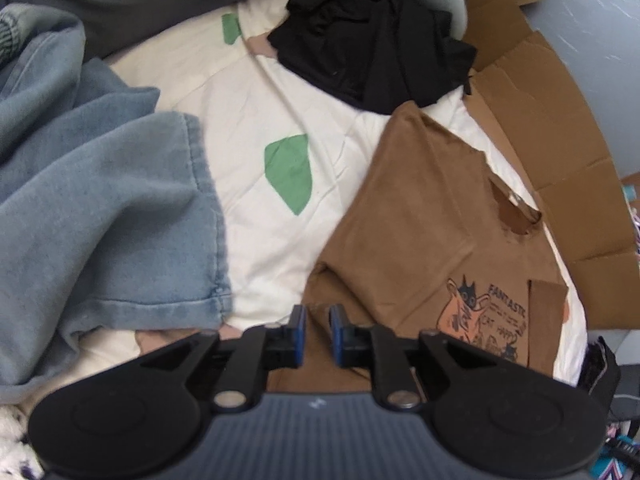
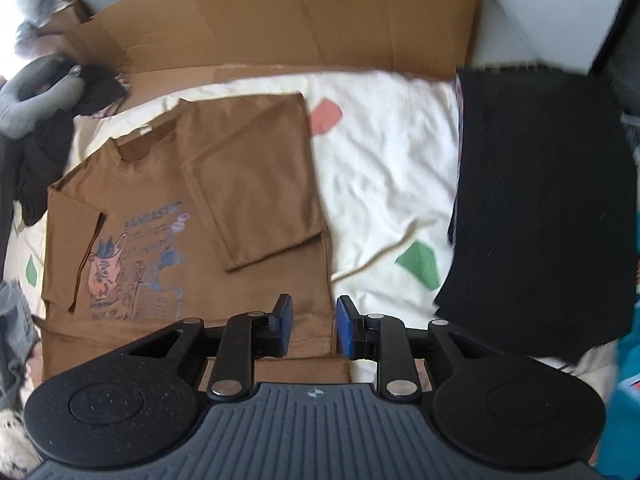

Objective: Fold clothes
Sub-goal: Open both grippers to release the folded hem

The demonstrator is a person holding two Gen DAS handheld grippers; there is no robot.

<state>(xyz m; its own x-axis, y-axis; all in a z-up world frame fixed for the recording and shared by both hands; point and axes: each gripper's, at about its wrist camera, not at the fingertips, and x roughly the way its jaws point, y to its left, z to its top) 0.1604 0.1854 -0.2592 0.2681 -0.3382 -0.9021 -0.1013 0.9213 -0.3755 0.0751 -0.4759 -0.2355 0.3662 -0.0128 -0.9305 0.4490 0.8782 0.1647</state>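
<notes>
Both grippers, left (image 1: 318, 330) & right (image 2: 314, 326), released, nothing btwn pads. Brown printed tee (image 2: 192, 216) flat on cream sheet (image 2: 384, 160), side folded in. Risk: folded flap (image 2: 256, 184) slipping open if snagged on regrasp.

The brown T-shirt (image 2: 160, 240) has its lower hem hidden behind the right hand-held gripper (image 2: 315, 326); its printed lettering is blurred, mostly unreadable. The black folded garment (image 2: 540, 208) probably runs past the right edge.
</notes>
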